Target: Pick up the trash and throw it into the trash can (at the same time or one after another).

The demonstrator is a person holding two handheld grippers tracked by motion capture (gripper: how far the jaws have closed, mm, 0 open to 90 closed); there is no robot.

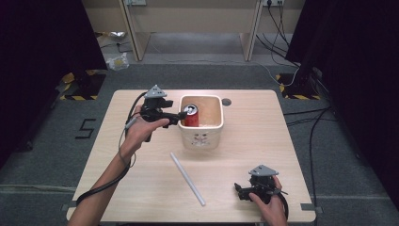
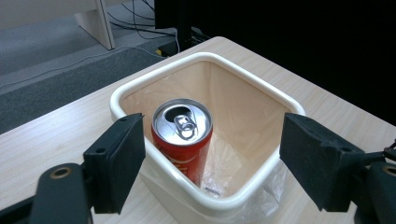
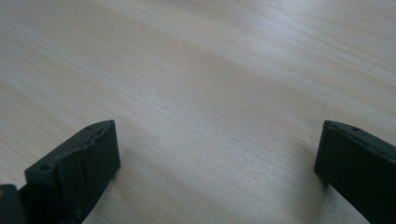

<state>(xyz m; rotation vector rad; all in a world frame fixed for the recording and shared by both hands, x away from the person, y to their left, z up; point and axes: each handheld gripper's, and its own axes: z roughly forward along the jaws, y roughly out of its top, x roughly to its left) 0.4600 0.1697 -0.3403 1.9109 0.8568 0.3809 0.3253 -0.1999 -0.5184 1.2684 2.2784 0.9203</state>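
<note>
Red can (image 2: 182, 140) stands upright inside cream bin (image 2: 140, 84), against its 9 o'clock wall. Left gripper (image 2: 212, 163) is held wide apart, nothing gripped, beside that rim. Right gripper (image 3: 217, 172) is spread, empty, over table (image 3: 196, 70). Risk judged: a jaw catching the rim could tip the can.

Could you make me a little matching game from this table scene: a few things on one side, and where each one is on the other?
Things:
1. red can
2. white tube
3. right gripper
4. left gripper

Places:
A. lying flat on the bare tabletop
B. standing upright inside the cream bin
C. at the bin's rim, fingers apart
D. near the table's front right corner

Pairs: 1-B, 2-A, 3-D, 4-C
</note>
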